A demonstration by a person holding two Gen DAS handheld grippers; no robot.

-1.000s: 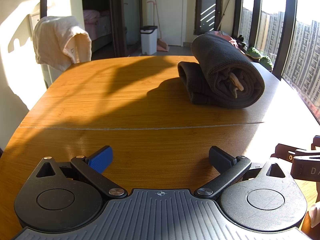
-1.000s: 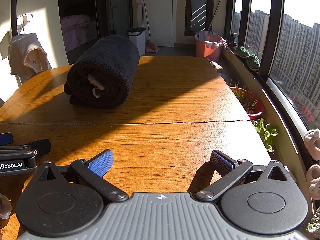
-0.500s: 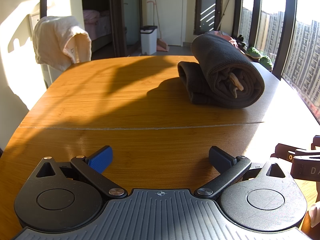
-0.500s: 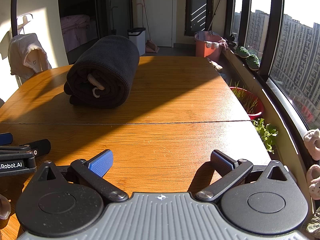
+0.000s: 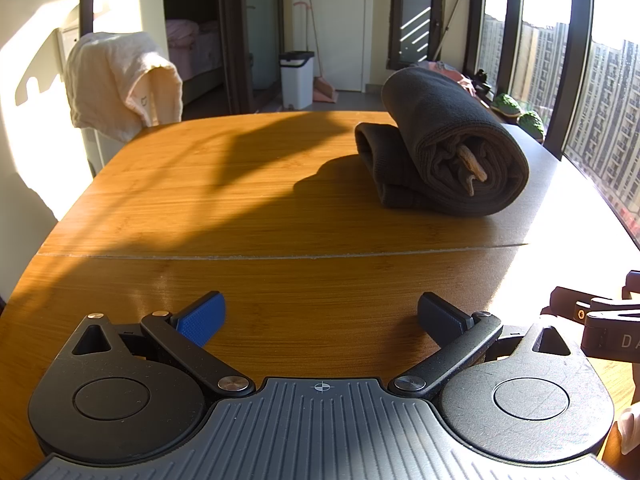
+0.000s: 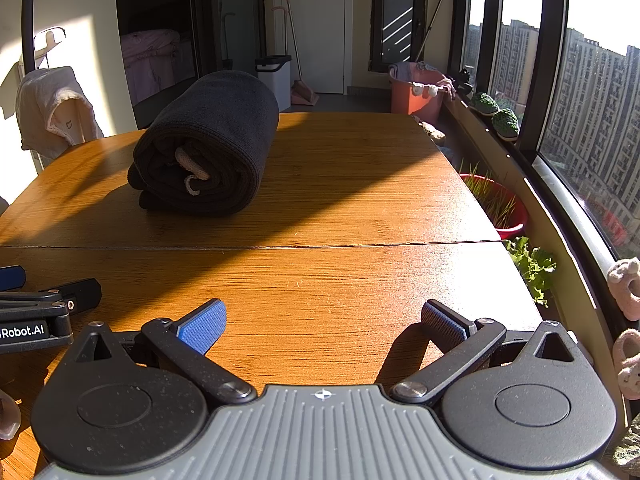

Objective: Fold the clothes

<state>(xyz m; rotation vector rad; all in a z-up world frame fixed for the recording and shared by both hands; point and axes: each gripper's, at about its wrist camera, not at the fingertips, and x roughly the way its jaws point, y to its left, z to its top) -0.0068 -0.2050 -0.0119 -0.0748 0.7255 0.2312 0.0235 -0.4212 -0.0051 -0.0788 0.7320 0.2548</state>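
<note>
On the table, largest to smallest:

Table [image 5: 224,208]: a broad top of warm, fine-grained wood with rounded corners; a thin straight seam runs from its left edge to its right edge, and sun and shadow fall across it in bands.

Rolled garment [image 5: 452,148]: dark grey, soft and fleecy, wound into a thick cylinder that lies on a flatter folded layer of the same cloth. It sits beyond the seam, toward the far half of the table, well apart from both grippers. A pale cord end curls out of the open end of the roll.

Left gripper [image 5: 320,314]: black matte plastic with a ribbed grey body and round pivot discs; jaws spread wide with nothing between them, low over the near edge of the table. One pad is blue and pebbled, the other dark.

Right gripper [image 6: 324,318]: same build, jaws likewise spread wide and empty, near the table's near edge, just beside the left one.

Cream towel [image 5: 116,80]: nubby cloth draped past the far left corner.
</note>
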